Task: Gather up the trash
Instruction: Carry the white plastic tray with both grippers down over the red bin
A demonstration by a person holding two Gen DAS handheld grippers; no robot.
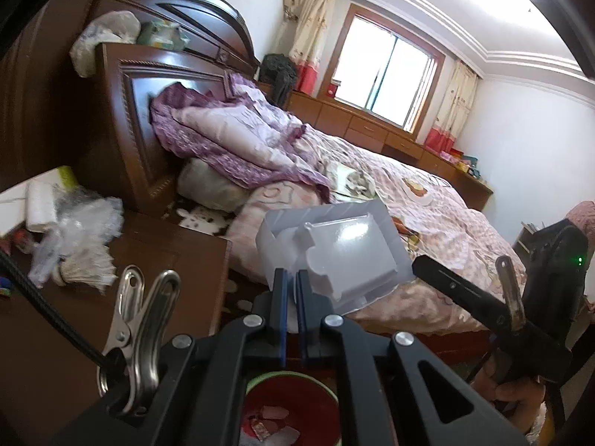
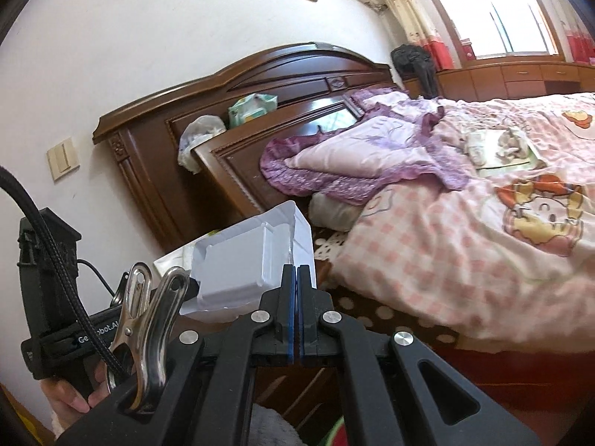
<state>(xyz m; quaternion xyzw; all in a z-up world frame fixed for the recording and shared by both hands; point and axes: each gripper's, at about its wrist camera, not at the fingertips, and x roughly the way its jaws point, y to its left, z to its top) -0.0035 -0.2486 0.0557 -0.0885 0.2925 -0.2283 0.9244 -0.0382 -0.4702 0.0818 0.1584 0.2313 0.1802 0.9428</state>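
Note:
A white moulded plastic tray [image 1: 346,249] hangs in the air between both grippers, beside the bed. My left gripper [image 1: 292,278] is shut on the tray's near edge. My right gripper [image 1: 420,265] reaches in from the right, and its tip meets the tray's right corner. In the right wrist view the same tray [image 2: 241,260] lies ahead of my right gripper [image 2: 296,273], whose blue pads are pressed together on its edge. The left gripper [image 2: 191,285] holds the tray's far left side. A red bin with a green rim [image 1: 290,405], holding scraps, stands below the left gripper.
A dark wooden nightstand [image 1: 167,260] on the left carries crumpled clear plastic [image 1: 85,223], a paper roll [image 1: 41,204] and other clutter. The bed [image 2: 465,252], with a pink quilt and a purple blanket, fills the right. A tall headboard [image 2: 241,85] stands behind it.

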